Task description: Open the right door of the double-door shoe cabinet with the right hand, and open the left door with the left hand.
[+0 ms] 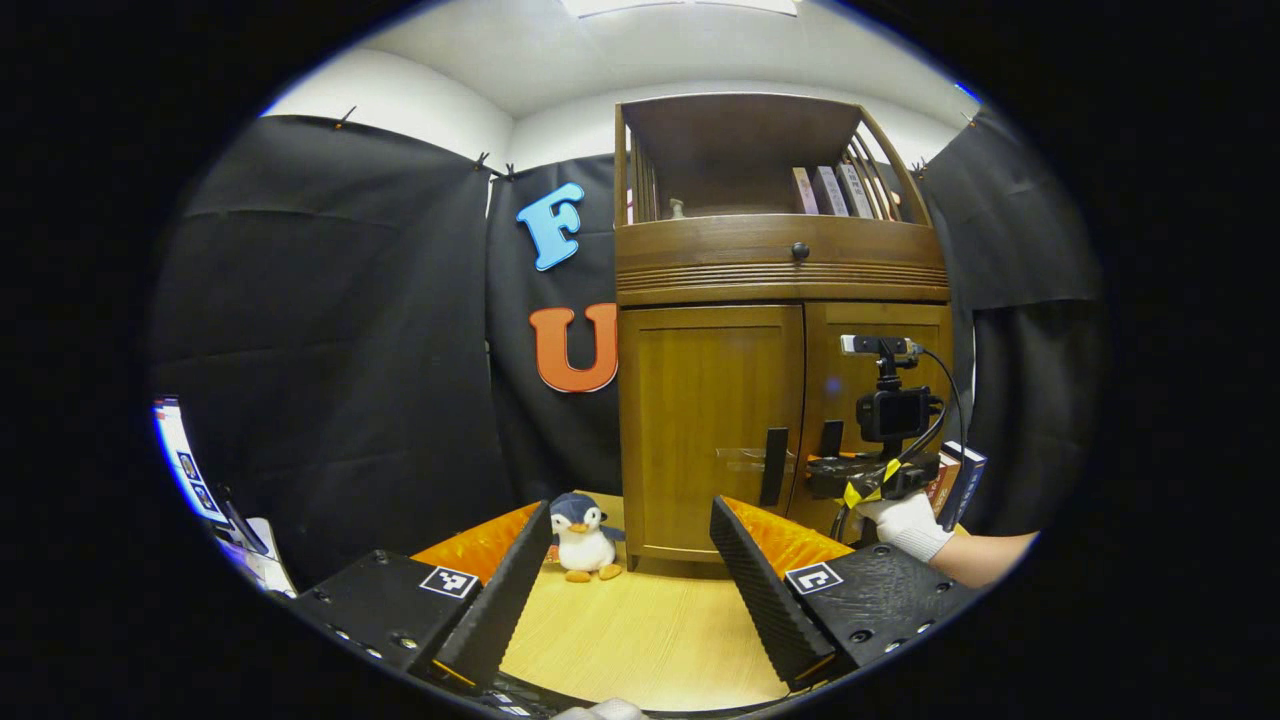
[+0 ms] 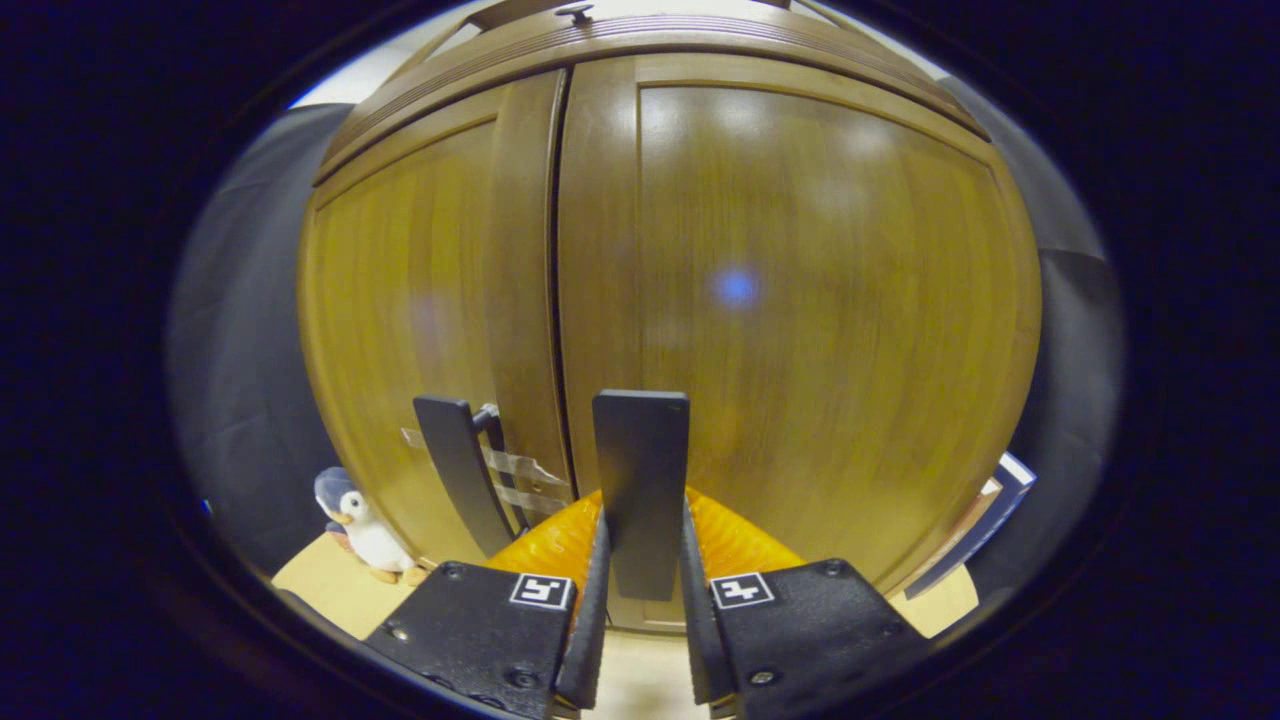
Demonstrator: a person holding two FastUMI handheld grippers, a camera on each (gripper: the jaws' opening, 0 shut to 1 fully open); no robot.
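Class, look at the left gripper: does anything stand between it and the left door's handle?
Nothing visible does. The left gripper is open over bare tabletop, with the left door handle ahead. The plush penguin stands off to the side by the cabinet's corner, out of the line.

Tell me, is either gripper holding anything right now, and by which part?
The right gripper clamps the right door's handle at its lower end. The left gripper is open, holding nothing.
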